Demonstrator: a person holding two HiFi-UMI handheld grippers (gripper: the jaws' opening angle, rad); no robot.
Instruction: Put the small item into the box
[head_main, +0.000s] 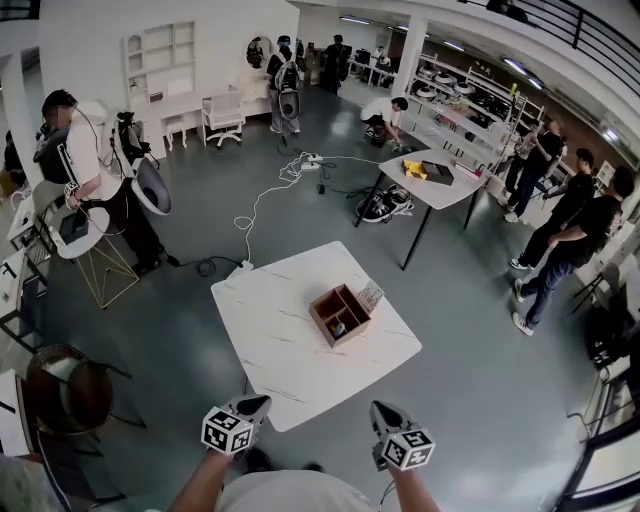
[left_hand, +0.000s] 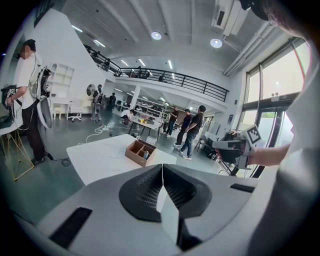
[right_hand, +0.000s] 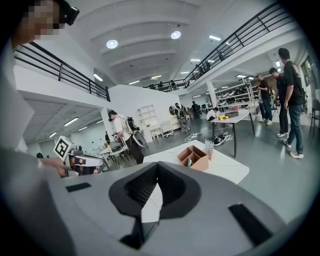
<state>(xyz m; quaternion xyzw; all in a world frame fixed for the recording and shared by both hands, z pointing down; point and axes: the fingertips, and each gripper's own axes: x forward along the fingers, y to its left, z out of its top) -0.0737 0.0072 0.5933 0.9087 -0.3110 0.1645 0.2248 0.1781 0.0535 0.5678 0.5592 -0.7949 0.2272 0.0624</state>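
On the white surface (head_main: 270, 335), the small item (head_main: 338, 326) is lying inside the box (head_main: 352, 331). Well short of the box, I am holding the left tongs (head_main: 258, 404) and right tongs (head_main: 381, 409) closed, gripping nothing.

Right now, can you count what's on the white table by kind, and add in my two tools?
Box: 1
Small item inside the box: 1
Card standing by the box: 1
Tools: 2, the left tool and the right tool, both shut and empty
Total: 5
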